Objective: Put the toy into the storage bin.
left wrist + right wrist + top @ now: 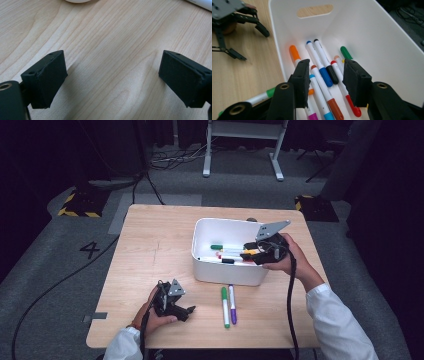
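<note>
I hold my right gripper (248, 253) over the open top of the white bin (200, 265), which stands right of the table's (150, 250) middle. Its jaws are partly open with nothing between the pads; in the right gripper view they hang above the markers lying loose on the bin's floor. Between the jaws I look down on a white marker with a blue cap (318, 63) and, just beside it, one with a black cap (326, 61). An orange-capped marker (294, 53) lies along the wall next to my one jaw, a red-capped one (344, 90) under the other, a brown-capped one (325, 96) nearest the camera, and a green cap (346, 52) farther in against the wall. None of the barrels shows print I can read.

My left gripper (186, 312) rests low over the near left part of the table, well apart from the bin. Its jaws stand wide apart over bare wood grain and hold nothing.

Two markers lie side by side on the table just in front of the bin: a green marker (225, 306) and a purple marker (232, 303).

The only legible writing is the large black "4" (92, 249) on the grey floor left of the table.
</note>
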A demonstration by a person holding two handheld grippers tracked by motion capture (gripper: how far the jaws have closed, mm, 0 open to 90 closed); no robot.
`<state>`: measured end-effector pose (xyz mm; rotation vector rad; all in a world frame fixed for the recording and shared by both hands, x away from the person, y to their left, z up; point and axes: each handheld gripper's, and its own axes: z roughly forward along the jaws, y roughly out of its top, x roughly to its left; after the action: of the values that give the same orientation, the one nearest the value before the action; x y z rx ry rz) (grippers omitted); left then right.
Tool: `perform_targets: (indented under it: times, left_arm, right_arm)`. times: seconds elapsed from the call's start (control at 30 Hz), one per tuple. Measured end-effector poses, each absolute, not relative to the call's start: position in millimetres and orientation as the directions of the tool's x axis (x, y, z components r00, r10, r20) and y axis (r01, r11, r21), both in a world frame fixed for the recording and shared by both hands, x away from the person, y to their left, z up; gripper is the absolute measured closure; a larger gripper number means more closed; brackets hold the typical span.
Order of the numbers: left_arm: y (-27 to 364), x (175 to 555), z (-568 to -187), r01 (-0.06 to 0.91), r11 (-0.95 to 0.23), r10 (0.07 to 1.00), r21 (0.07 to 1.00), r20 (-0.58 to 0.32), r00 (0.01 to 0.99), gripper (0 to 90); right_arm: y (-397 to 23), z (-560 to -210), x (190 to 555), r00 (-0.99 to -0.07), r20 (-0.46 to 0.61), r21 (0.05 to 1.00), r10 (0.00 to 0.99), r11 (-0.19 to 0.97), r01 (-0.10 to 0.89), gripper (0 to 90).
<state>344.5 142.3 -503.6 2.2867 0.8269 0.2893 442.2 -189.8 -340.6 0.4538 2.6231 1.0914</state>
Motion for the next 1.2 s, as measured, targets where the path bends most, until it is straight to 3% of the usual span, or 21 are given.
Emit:
perform_targets:
  times: [0.23,0.47,0.8,1.2]
  left_arm:
    - [142.3,344.4,-503.7,0.482,-0.567,0.634,0.668,-0.020,0.773,8.1]
    - [142.4,344.5,-503.6,0.482,-0.569,0.633,0.666,-0.020,0.774,8.1]
    - [142.3,344.4,-503.6,0.482,-0.568,0.634,0.667,-0.019,0.773,8.1]
    - [142.3,344.3,-503.6,0.482,-0.568,0.634,0.667,-0.019,0.773,8.1]
  right_arm:
    - [-211.5,-327.0,413.0,-0.896,-0.150,0.778,0.417,0.609,0.153,45.2]
    - [-230.1,-336.0,379.6,-0.886,-0.166,0.821,0.433,0.559,0.120,32.7]
    - [-224.8,-391.7,341.7,-0.887,-0.113,0.827,0.448,0.537,0.166,32.2]
    - [-184.6,-467.1,337.0,-0.886,-0.103,0.766,0.452,0.604,0.219,32.6]
